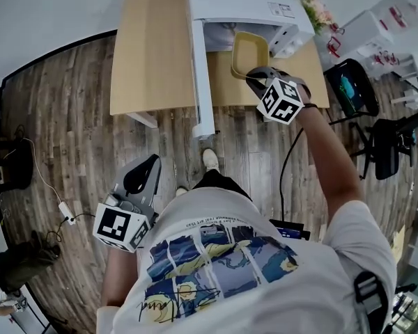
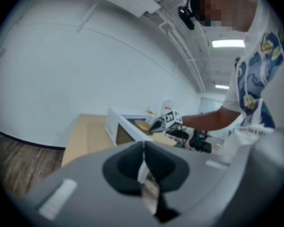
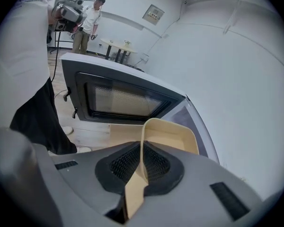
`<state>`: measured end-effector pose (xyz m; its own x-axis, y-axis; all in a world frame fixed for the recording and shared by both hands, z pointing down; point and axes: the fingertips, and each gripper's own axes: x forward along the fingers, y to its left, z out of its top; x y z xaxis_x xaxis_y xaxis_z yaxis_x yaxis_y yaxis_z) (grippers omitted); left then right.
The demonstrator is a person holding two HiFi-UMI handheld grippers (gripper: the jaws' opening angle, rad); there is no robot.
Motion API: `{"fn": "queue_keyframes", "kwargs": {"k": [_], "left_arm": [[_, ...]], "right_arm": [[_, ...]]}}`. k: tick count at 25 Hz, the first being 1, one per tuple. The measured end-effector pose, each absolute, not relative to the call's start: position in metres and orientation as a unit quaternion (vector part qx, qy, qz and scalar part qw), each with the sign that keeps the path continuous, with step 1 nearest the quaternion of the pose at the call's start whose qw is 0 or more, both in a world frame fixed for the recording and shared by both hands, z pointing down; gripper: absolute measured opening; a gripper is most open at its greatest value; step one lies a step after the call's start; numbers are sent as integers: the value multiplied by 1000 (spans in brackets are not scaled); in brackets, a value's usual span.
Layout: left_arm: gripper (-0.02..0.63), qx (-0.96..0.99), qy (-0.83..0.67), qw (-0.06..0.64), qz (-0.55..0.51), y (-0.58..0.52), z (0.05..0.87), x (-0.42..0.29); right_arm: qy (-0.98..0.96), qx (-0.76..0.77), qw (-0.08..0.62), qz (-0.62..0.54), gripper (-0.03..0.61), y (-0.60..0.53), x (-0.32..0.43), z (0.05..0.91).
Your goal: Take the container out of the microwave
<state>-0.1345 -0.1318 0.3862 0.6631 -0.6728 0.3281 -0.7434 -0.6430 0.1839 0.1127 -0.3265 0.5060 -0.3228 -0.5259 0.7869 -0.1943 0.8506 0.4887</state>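
Observation:
A pale yellow rectangular container (image 1: pixel 249 54) hangs in front of the white microwave's (image 1: pixel 237 2) open cavity, above the wooden table. My right gripper (image 1: pixel 256 74) is shut on its near rim; in the right gripper view the container's wall (image 3: pixel 166 137) runs between the closed pads. The microwave door (image 1: pixel 200 75) stands swung open to the left, its window (image 3: pixel 125 101) showing in the right gripper view. My left gripper (image 1: pixel 143 179) hangs low by the person's hip over the floor, jaws closed and empty (image 2: pixel 143 167).
The wooden table (image 1: pixel 153 47) carries the microwave. A white box (image 1: pixel 291 40) and flowers (image 1: pixel 319 11) sit right of it. A black chair (image 1: pixel 351 85) and camera gear (image 1: pixel 397 141) stand on the right. Cables (image 1: pixel 56 207) lie on the plank floor. A person (image 3: pixel 90 25) stands in the background.

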Motion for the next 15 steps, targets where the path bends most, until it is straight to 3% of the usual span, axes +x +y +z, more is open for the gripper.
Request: {"fn": "queue_keyframes", "kwargs": {"k": [15], "left_arm": [[12,919,-353,142,99,-57,387,-153]], "right_arm": [[-812,228,514,-156,17,-176,77,434]]}}
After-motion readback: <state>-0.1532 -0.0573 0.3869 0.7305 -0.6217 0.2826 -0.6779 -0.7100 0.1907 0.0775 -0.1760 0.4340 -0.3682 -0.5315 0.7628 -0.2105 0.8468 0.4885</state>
